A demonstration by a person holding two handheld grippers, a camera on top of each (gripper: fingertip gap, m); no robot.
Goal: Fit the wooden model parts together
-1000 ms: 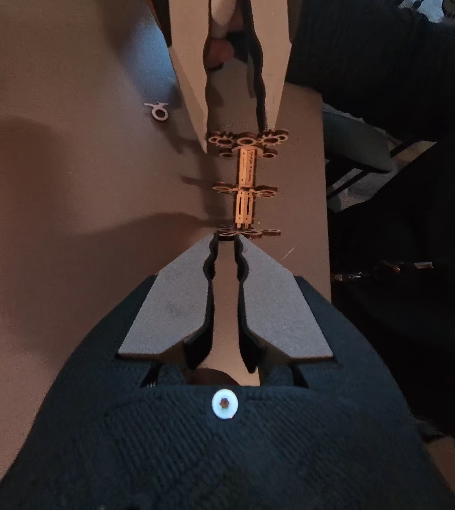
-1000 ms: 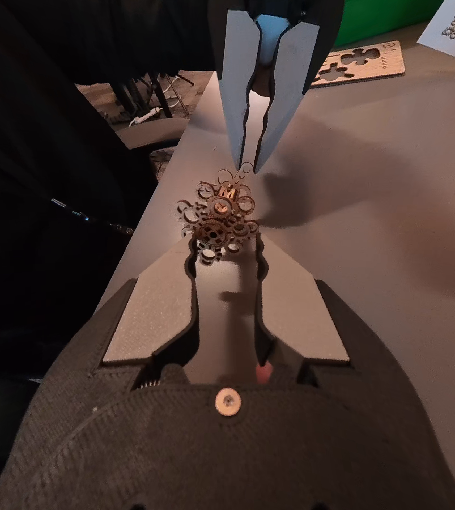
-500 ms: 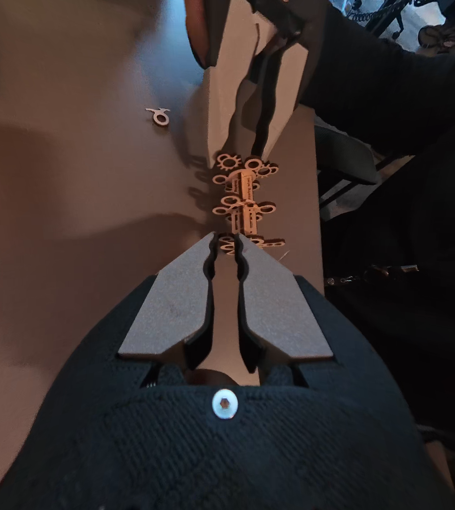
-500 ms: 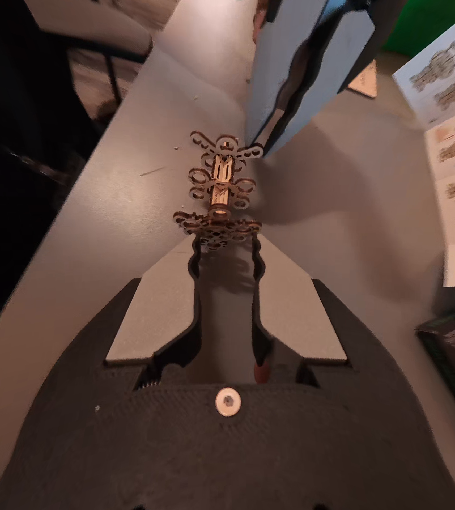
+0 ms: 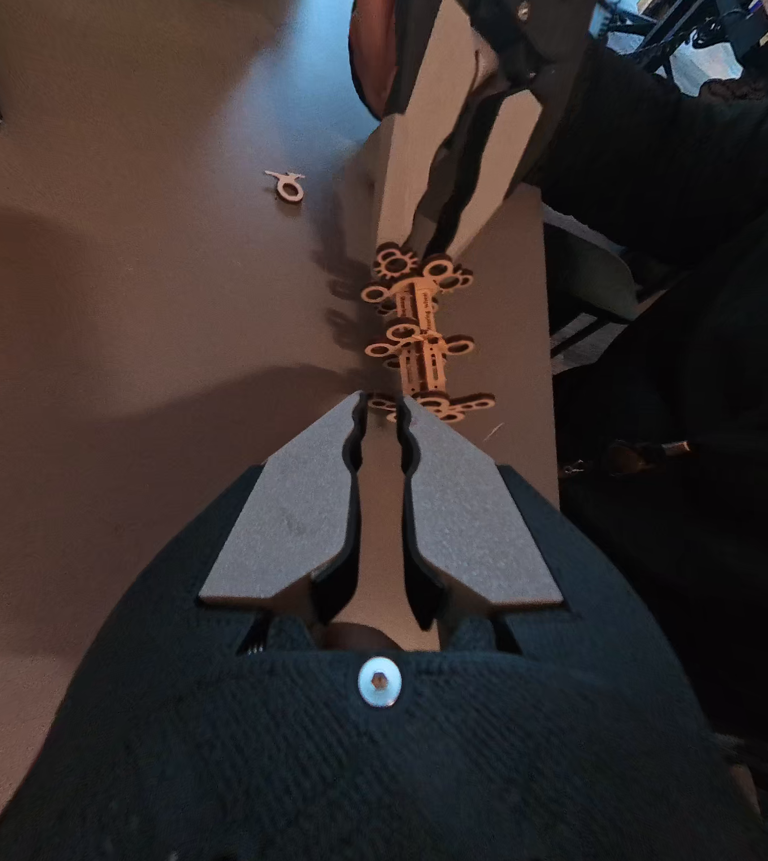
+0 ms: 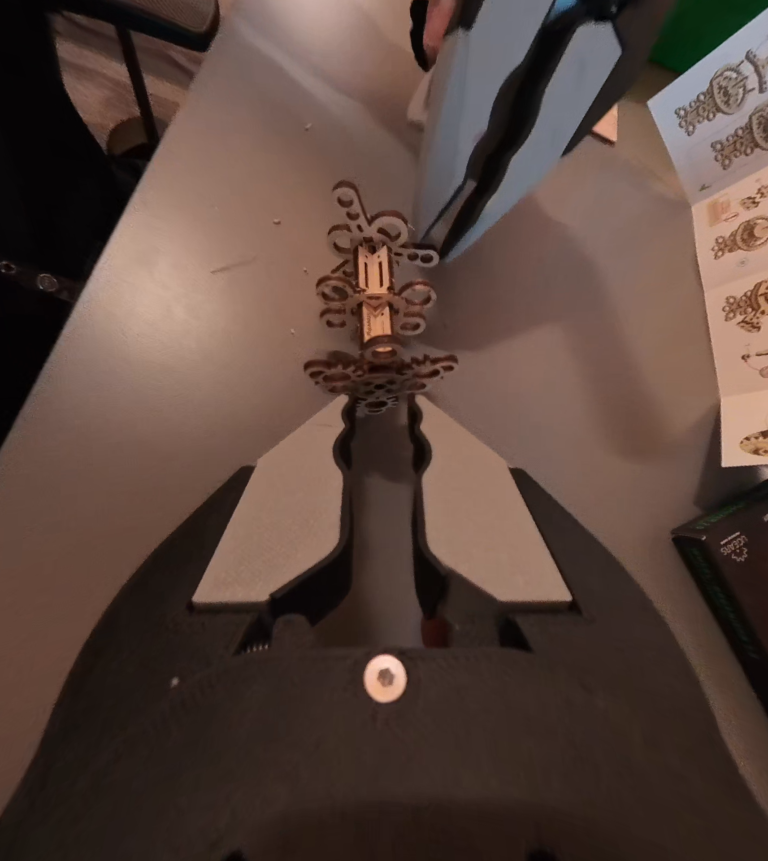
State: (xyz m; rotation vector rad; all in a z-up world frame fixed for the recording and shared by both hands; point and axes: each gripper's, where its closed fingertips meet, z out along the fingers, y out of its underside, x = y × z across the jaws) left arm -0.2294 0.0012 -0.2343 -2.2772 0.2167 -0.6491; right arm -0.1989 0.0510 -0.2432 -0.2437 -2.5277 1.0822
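Two claws, left (image 5: 382,407), right (image 6: 381,400), grip one three-plate wooden model (image 6: 375,303).

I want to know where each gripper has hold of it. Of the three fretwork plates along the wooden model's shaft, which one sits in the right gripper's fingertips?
The end plate, the widest and darkest, lies between the right gripper fingertips. The middle plate is free; the far plate meets the left gripper.

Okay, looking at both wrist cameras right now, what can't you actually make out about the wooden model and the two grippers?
- Left wrist view: the left gripper tips cover the wooden model near plate, so the contact is hidden.
- Right wrist view: the right gripper fingers flank the end plate; grip unclear.
- Right wrist view: the instruction sheet is cut off by the edge.
- Left wrist view: the loose wooden ring piece is too small for detail.
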